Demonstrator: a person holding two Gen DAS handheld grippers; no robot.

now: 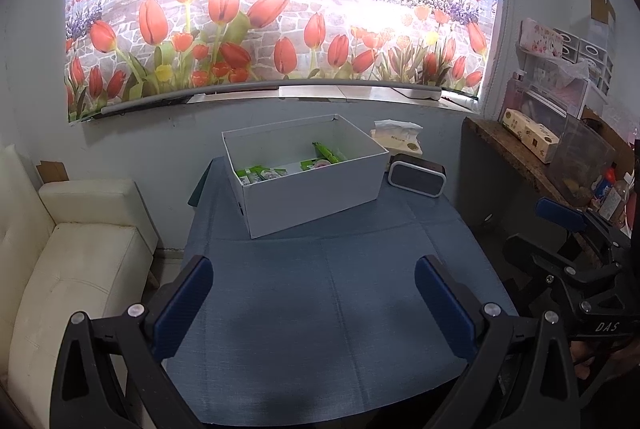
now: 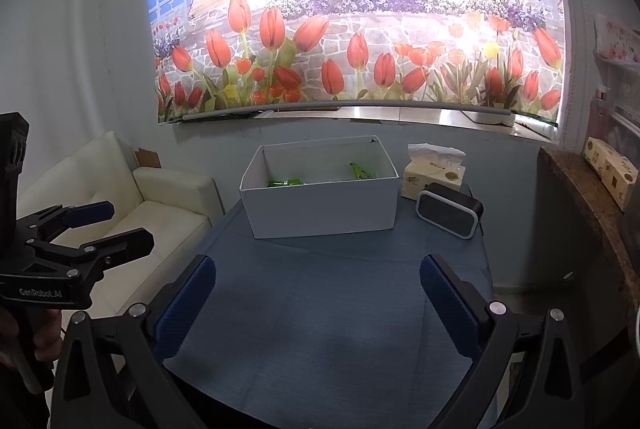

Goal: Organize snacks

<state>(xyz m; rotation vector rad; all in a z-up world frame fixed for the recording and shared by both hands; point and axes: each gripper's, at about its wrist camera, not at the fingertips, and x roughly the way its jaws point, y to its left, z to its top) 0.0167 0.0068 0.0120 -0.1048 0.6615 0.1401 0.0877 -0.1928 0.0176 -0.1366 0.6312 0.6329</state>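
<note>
apparently the sorting is at or near its end: the green snack packets (image 1: 264, 173) all lie inside the white box (image 1: 312, 189), which stands at the far side of the blue-covered table (image 1: 320, 309), and no packet shows on the cloth in either view. one more green packet (image 1: 326, 151) leans against the box's inner wall toward its right end. both tools hang back over the near edge of the table, well apart from the box. the left gripper (image 1: 314, 295) has its jaws wide apart with nothing between them, and the right gripper (image 2: 318, 295) is the same, spread and empty. just beside the box on its right sit a tissue pack (image 2: 434, 177) and a small dark speaker (image 2: 448, 213), neither of them part of the job. if any step is left, i judge it to be a check for stray packets out of view, or straightening the leaning packet, which would call for reaching over the box rim from above without nudging the light box.
</note>
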